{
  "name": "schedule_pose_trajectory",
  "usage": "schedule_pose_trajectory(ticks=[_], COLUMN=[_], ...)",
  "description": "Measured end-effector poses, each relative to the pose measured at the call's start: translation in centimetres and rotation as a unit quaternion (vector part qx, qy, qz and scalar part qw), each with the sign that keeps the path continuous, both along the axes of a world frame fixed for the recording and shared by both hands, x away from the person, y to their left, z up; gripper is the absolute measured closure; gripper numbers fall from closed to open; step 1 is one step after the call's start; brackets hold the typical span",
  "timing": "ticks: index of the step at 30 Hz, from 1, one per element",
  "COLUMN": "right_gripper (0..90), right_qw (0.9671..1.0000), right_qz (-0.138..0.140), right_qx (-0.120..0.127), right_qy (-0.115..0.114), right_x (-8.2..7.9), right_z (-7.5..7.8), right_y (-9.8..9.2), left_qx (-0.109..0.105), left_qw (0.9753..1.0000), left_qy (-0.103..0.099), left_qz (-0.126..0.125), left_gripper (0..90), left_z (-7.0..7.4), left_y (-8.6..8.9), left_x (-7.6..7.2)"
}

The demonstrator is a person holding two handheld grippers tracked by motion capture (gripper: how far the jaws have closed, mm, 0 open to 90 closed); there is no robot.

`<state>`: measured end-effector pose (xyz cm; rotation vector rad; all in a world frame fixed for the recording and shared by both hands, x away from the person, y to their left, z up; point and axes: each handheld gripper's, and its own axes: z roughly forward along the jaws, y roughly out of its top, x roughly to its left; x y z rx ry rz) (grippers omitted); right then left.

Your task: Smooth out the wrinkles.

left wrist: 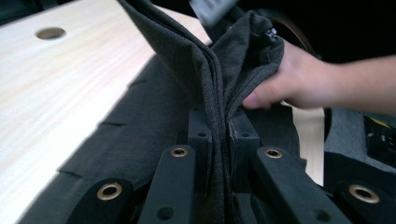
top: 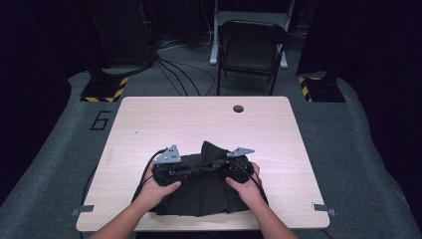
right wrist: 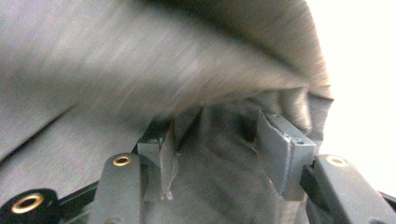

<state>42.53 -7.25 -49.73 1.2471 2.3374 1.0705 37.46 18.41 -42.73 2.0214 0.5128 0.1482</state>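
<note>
Cloth [left wrist: 187, 60], dark and folded, stood pinched between the left gripper's [left wrist: 219, 135] closed fingers; the right gripper's [right wrist: 215, 154] fingers stood apart around a fold.

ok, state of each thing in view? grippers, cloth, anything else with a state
left gripper: shut on the dark cloth, a fold pinched between its jaws
right gripper: jaws apart, cloth bunched between them
dark cloth: partly flat on the table, one fold lifted into a peak
folding chair: unfolded, empty
table: bare beyond the cloth

Matt dark knit cloth [left wrist: 187, 60] on a smooth, pale wood-grain table [top: 199, 119]
</note>
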Motion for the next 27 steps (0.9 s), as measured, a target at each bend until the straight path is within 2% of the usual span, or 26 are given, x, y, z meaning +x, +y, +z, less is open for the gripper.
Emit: schedule_pose_trajectory(ticks=[2, 3, 6, 7, 14, 15, 17, 21, 26, 27], right_gripper=[47.8, 47.8, 47.7, 47.4, 47.4, 47.5, 47.5, 47.5, 47.5, 47.5], right_qw=[0.9999, 0.9997, 0.9995, 0.9996, 0.9996, 0.9994, 0.9995, 0.9995, 0.9996, 0.9997], right_qz=[-0.008, -0.015, -0.022, -0.020, -0.009, -0.011, -0.010, -0.012, -0.012, -0.014], right_qx=[0.008, 0.013, 0.008, -0.004, -0.019, -0.023, -0.021, -0.024, -0.023, -0.021], right_qy=[0.002, 0.012, 0.021, 0.018, 0.018, 0.023, 0.022, 0.019, 0.012, 0.006], right_x=[0.6, 0.8, 1.0, 1.1, 0.3, 0.2, 0.1, -0.2, -0.6, -1.1], right_z=[-0.1, -0.2, -0.5, -0.7, -1.0, -1.3, -1.3, -1.1, -0.9, -0.6], right_y=[-0.4, -0.6, -0.9, -1.1, -1.5, -1.5, -1.7, -2.2, -3.0, -3.6], left_qx=[0.008, 0.007, 0.013, 0.017, 0.017, 0.019, 0.028, 0.036, 0.048, 0.049], left_qw=[0.9999, 0.9999, 0.9996, 0.9995, 0.9992, 0.9988, 0.9985, 0.9974, 0.9965, 0.9956], left_qy=[0.005, 0.007, 0.014, 0.012, 0.019, 0.027, 0.029, 0.044, 0.049, 0.059], left_qz=[-0.009, -0.011, -0.020, -0.024, -0.031, -0.035, -0.038, -0.044, -0.049, -0.053], left_gripper=[82.4, 82.4, 82.5, 82.5, 82.4, 82.4, 82.4, 82.2, 81.2, 79.6], left_z=[-0.6, -1.0, -1.5, -1.9, -2.1, -2.5, -3.1, -4.3, -5.0, -5.3], left_y=[-0.3, -0.5, -0.6, -0.7, -0.4, -0.5, -0.6, -0.8, -1.0, -1.0], left_x=[-0.3, -0.4, -0.7, -0.9, -1.3, -1.4, -1.6, -1.9, -2.1, -2.2])
